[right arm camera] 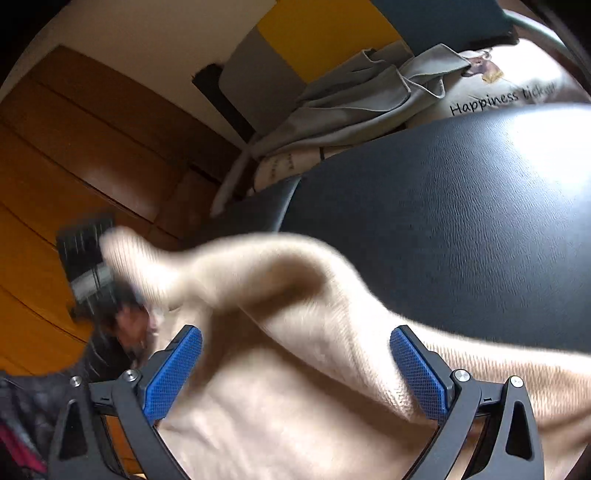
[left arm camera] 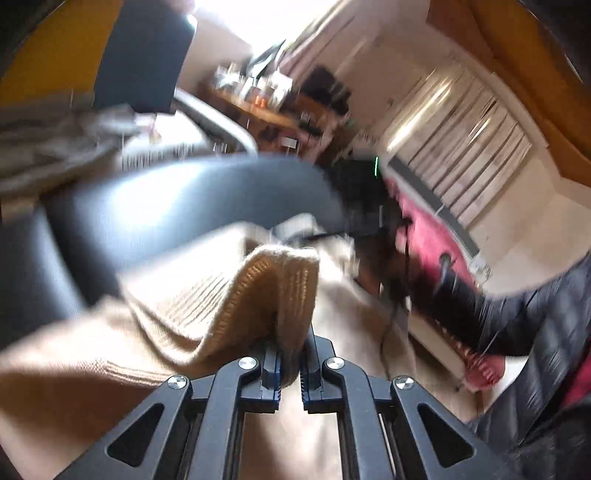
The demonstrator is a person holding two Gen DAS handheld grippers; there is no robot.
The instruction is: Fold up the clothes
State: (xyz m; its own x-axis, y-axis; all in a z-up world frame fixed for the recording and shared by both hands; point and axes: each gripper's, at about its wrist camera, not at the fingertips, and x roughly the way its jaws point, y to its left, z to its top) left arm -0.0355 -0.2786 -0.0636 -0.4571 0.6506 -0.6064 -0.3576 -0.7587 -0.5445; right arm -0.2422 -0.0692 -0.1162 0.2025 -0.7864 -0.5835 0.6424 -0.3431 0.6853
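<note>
Your left gripper (left arm camera: 291,363) hides its fingertips inside the beige knit sweater (left arm camera: 236,295), whose lower part runs off the frame. Motion smears the far shelf clutter (left arm camera: 255,88) past telling. In your right view the lifted sweater fold is blurred, and the cushion's (right arm camera: 517,88) printed words are cut off.

You see a beige ribbed knit sweater (left arm camera: 229,295) on a dark navy leather-grain seat (right arm camera: 461,206), blue cross-hatched pads (right arm camera: 173,373), and a grey garment (right arm camera: 354,99) against a yellow wall panel (right arm camera: 325,33).
</note>
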